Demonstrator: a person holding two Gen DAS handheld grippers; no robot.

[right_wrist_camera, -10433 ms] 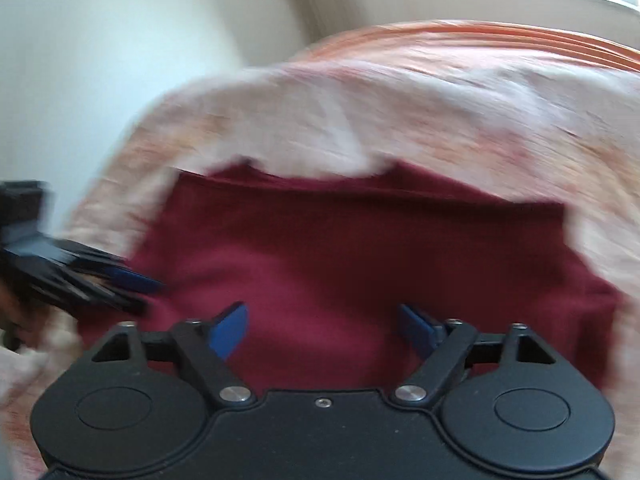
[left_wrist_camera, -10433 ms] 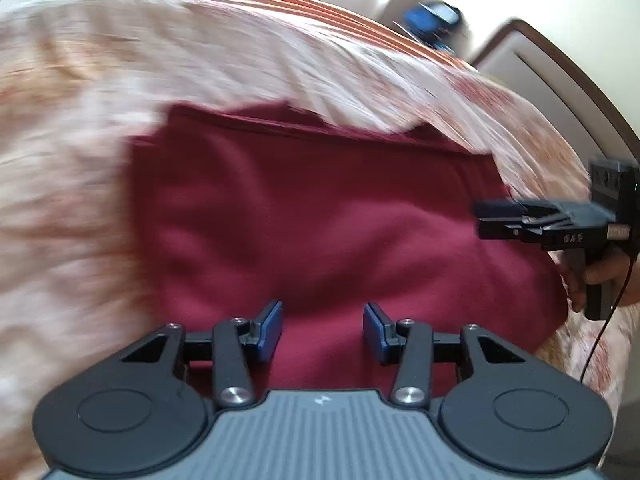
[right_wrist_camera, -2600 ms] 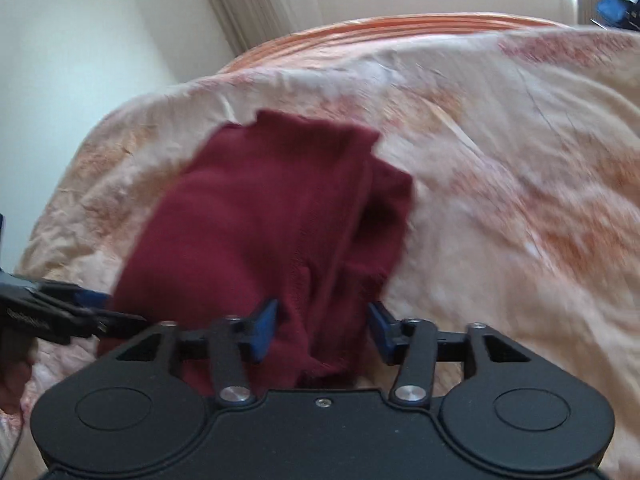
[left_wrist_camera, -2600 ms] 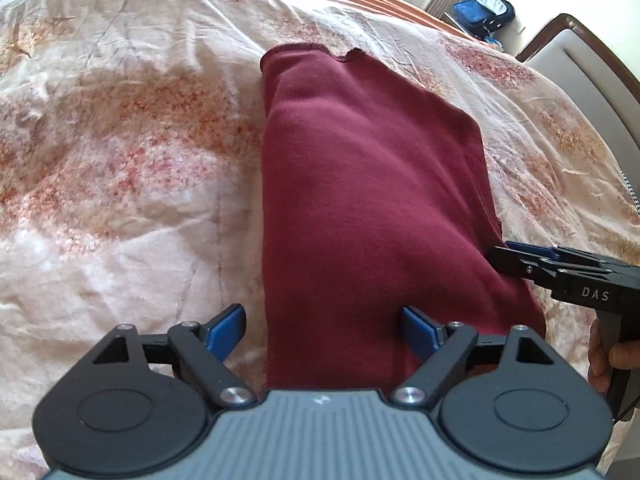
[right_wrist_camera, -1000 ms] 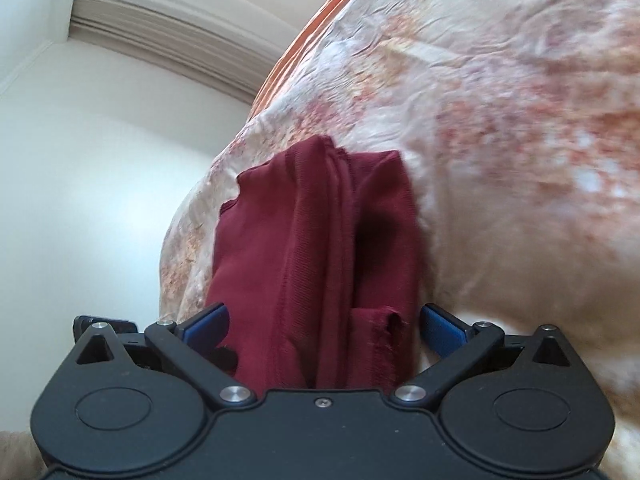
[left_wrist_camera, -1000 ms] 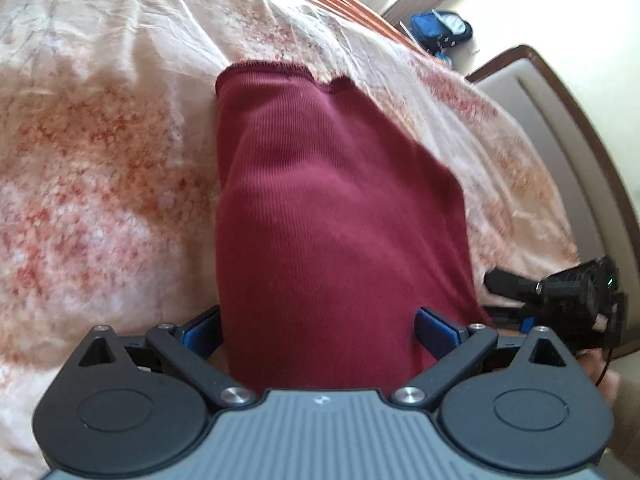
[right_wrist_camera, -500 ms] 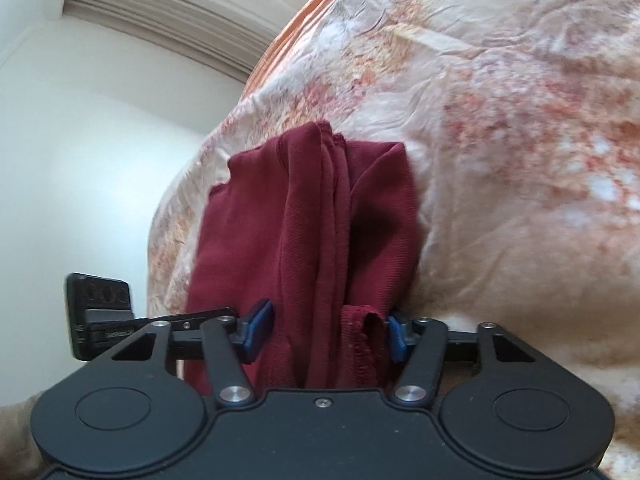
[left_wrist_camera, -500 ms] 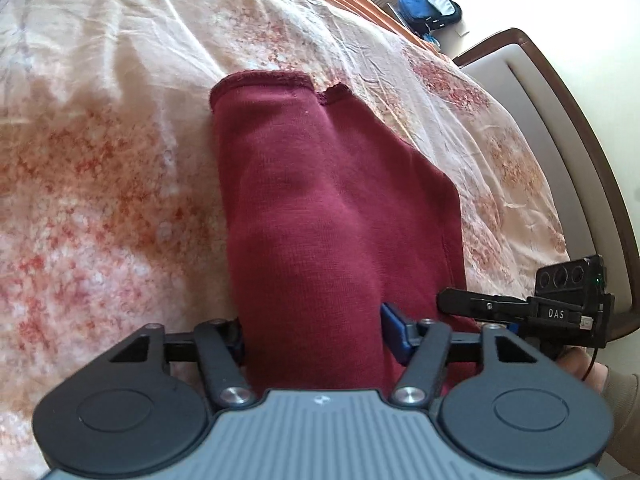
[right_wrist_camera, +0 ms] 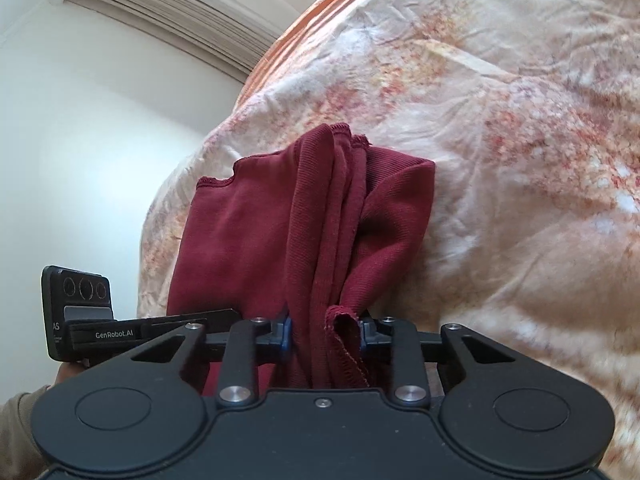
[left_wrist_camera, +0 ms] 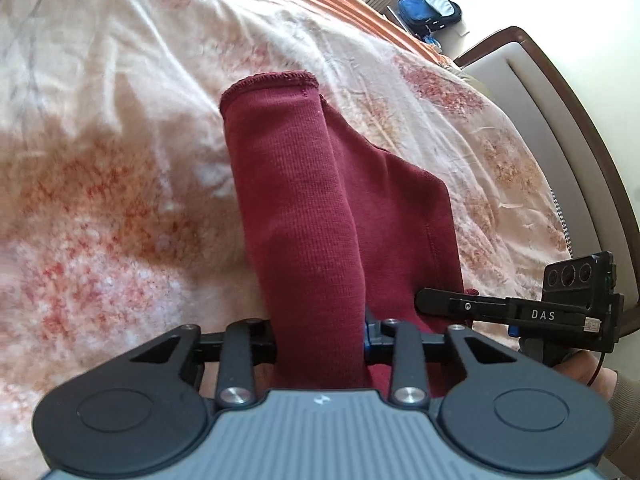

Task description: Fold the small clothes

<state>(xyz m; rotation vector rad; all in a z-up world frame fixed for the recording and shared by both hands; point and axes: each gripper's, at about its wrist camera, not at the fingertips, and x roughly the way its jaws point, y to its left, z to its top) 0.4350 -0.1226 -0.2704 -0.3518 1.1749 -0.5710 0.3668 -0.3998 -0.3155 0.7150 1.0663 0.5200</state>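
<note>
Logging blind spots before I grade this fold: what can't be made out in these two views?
- Near end of the maroon garment: both views, hidden behind the gripper bodies.
- Left gripper pad contact: left wrist view, bunched cloth covers it; jaws closing.
- Right gripper: same in the right wrist view.
- Blue bag: too small to identify.
- Bedspread edges: cut off.

Dark red ribbed garment (left_wrist_camera: 304,216) on a cream bedspread (left_wrist_camera: 100,140) mottled orange-red — orange stripes along its far edge. Black grippers, blue pads (right_wrist_camera: 285,330). A blue bag (left_wrist_camera: 428,10) far right.
</note>
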